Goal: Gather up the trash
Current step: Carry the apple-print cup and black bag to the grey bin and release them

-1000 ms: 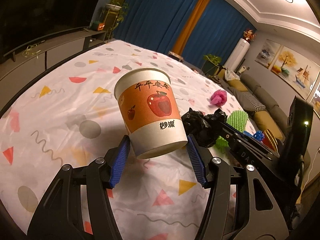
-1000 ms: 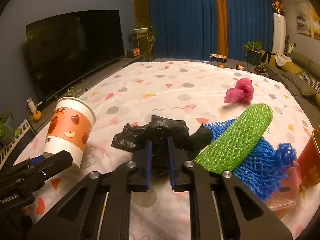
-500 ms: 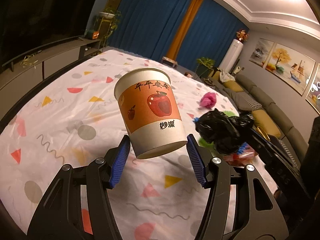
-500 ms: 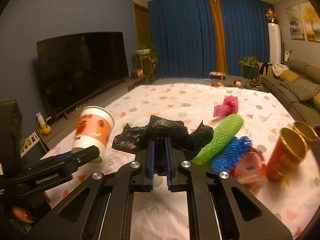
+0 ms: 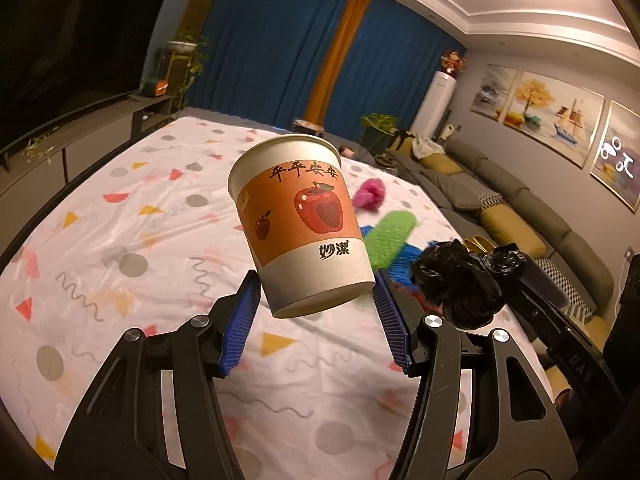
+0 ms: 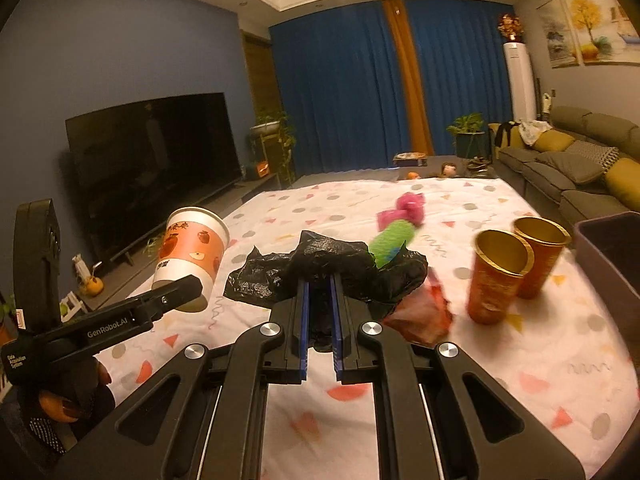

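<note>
- Both grippers have lifted off the patterned sheet since a second ago: the black bag, then low beside the green net on the cloth, now hangs in the air at about the height of the cup's base, and the gold cups and a dark bin have come into the right camera's view.
- Paper cup [image 5: 302,224], printed with red apples, sits clamped between the blue pads [image 5: 239,328] of the left gripper [image 5: 316,320]; its mouth tilts up and away, its long axis leaning from the jaws toward the curtains.
- Crumpled black bag [image 6: 332,268] is pinched in the right gripper [image 6: 320,336], whose jaws stand nearly together on a fold of it; the rest of the plastic spills out to both sides.
- Seen from the left camera, the bag [image 5: 460,280] hangs just to the right of the cup, near it but apart.
- Dark bin [image 6: 612,264] shows only as a rim and wall at the far right edge of the right view, so it lies on the right gripper's side, well away from the cup; I judge the bag goes in first.
- Two gold cups [image 6: 516,264] stand between the bag and the bin, and a swing to the right could clip them.
- Green net [image 6: 392,240], pink scrap [image 6: 406,208] and a reddish wrapper [image 6: 420,312] remain on the sheet [image 6: 520,364].
</note>
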The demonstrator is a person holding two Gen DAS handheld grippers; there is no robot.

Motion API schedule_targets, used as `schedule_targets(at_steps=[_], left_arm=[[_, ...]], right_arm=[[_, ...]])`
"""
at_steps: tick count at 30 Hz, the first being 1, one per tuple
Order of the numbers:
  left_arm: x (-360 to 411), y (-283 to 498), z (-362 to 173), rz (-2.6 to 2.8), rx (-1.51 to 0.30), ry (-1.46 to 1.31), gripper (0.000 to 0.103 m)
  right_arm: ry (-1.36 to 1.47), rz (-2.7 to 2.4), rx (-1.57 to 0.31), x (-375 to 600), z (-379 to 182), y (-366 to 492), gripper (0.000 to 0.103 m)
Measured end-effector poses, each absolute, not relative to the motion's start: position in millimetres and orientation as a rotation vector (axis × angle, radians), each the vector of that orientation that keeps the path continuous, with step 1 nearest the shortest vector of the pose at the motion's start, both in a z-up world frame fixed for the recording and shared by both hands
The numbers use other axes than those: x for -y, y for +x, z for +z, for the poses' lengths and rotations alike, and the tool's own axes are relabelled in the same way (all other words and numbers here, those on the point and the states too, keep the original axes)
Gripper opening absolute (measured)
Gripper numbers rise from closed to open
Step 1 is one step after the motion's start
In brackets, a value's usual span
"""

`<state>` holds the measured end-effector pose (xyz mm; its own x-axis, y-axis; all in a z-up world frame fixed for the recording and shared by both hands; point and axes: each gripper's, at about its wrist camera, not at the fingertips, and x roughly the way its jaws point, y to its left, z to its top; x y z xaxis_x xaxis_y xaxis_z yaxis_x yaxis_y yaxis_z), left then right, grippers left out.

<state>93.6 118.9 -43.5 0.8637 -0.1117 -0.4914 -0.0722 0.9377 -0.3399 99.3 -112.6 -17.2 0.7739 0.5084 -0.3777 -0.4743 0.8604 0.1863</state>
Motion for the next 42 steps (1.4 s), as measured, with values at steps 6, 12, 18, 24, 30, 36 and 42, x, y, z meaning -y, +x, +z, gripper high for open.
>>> schedule_targets(at_steps=[6, 12, 18, 24, 30, 36, 42], left_arm=[[-92.1, 91.8, -37.8, -0.071, -0.529, -0.327, 0.057], [-68.0, 93.5, -35.6, -0.13, -0.531, -0.303, 0.057], [-40.6, 100.4, -32.6, -0.181, -0.534, -0.266, 0.057], [-9.8, 109.7, -27.9, -0.236, -0.532, -0.235, 0.057], [25.7, 123.1, -21.7, -0.304, -0.524, -0.203, 0.057], [71.4, 138.5, -13.5, -0.39, -0.507, -0.162, 0.057], [128.3, 163.7, -3.7, -0.501, -0.486, -0.13, 0.057]], right_arm=[[0.107, 0.483, -0.392, 142.8, -9.2, 88.0, 0.011], [0.13, 0.442, -0.38, 167.3, -8.7, 79.2, 0.011], [0.154, 0.411, -0.359, 187.1, -5.0, 70.5, 0.011], [0.18, 0.363, -0.335, 214.8, -1.3, 69.7, 0.011], [0.196, 0.302, -0.317, 242.7, 0.2, 71.1, 0.011], [0.212, 0.218, -0.28, 280.2, 4.7, 73.7, 0.011], [0.219, 0.114, -0.242, 319.3, 11.5, 87.1, 0.011]])
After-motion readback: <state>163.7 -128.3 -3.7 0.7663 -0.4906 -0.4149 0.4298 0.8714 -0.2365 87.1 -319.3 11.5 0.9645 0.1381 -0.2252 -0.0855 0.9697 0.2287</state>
